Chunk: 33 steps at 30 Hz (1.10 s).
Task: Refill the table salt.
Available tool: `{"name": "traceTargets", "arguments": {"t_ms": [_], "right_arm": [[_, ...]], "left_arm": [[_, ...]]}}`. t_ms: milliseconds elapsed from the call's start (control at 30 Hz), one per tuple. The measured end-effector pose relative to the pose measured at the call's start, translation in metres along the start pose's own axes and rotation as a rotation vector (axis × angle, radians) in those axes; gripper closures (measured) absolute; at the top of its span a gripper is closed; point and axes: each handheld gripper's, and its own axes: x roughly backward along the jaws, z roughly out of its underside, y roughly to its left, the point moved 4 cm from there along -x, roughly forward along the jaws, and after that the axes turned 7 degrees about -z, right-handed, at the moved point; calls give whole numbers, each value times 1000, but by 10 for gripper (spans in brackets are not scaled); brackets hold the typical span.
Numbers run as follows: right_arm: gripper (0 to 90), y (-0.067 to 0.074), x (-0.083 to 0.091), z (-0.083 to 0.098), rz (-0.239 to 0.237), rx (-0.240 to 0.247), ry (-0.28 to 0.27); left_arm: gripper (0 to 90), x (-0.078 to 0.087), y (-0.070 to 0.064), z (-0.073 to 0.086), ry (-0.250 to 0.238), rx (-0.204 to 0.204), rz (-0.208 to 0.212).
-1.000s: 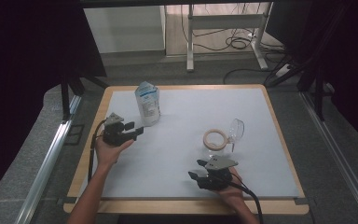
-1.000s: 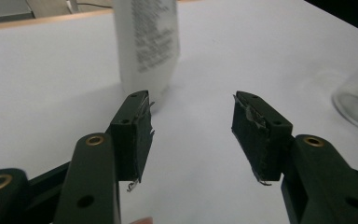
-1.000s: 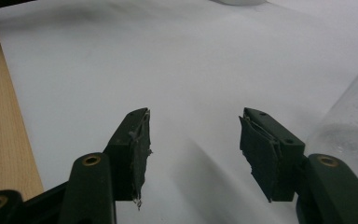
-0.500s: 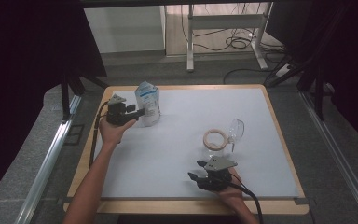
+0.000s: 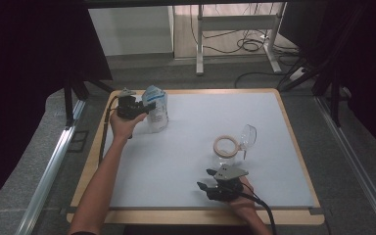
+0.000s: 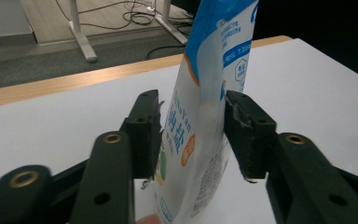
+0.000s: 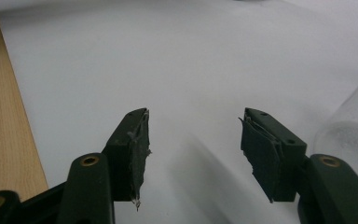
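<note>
Salt pouch point(image 6: 209, 107) stands upright on the desk point(image 5: 274, 127), left tool point(image 5: 136, 108) closing snug around it; right tool point(image 5: 214, 187) sits half-open, holding nothing.

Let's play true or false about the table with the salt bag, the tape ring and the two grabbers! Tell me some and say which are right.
1. The white-and-blue bag stands upright between the jaws of the left gripper. True; those jaws have just been closing on it.
2. The right gripper is holding the tape ring. False: nothing is between its open jaws, and the ring lies on the table beyond it.
3. The clear container lies right beside the tape ring. True.
4. The bag sits at the near right corner of the white mat. False: it is near the far left corner.
5. The mat has a wooden border. True.
</note>
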Motion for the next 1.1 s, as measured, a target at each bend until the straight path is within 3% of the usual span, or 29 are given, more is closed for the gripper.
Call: {"name": "traceTargets", "arguments": {"t_ms": [33, 133, 167, 200, 300, 767, 1100], "right_arm": [[419, 0, 0, 0, 0, 0, 0], [418, -1, 0, 0, -2, -5, 1], [418, -1, 0, 0, -2, -5, 1], [418, -1, 0, 0, 1, -5, 1], [418, -1, 0, 0, 2, -6, 1], [418, -1, 1, 0, 8, -8, -5], [418, -2, 2, -2, 23, -1, -33]], "left_arm": [[605, -1, -1, 0, -3, -11, 4], [729, -3, -3, -1, -13, -33, 7], [729, -3, -4, -1, -14, -37, 14], [806, -3, -5, -1, -18, -38, 19], [883, -3, -7, 0, -24, -50, 31], [898, -2, -20, -1, -40, -71, 74], [900, 13, -33, 1, -54, -70, 121]]}}
